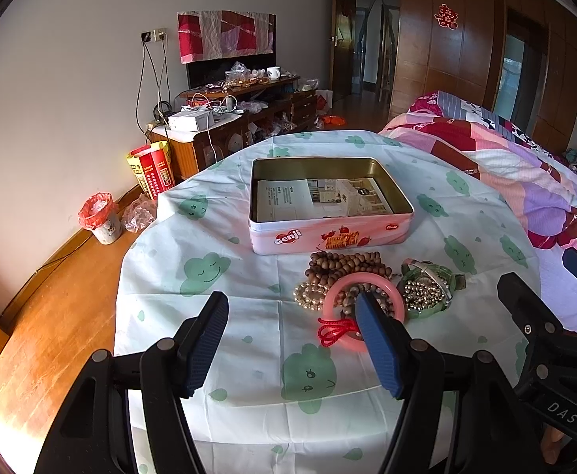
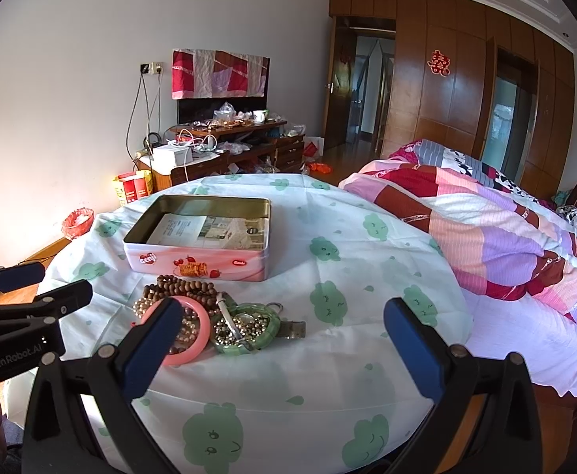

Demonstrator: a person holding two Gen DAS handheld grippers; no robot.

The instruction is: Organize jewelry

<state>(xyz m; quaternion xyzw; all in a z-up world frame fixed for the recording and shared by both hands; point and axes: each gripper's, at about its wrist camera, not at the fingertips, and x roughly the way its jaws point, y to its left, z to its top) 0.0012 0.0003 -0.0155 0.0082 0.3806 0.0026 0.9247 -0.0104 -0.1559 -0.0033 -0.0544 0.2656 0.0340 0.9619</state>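
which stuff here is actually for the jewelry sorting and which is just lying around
For the job:
- open tin, with papers in it
- wooden bead string
- pink bangle
- green bangle
- metallic bead strands
- left claw and right claw, both open

Just lying about:
- quilt
- cluttered cabinet
- bin
- red and yellow bag

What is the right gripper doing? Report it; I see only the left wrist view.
Observer: The right gripper is open wide, with its left finger in front of the pink bangle.
Operator: Check the green bangle's right side.
Observer: A small metal ring and a flat metal strap end stick out from under the green bangle there.
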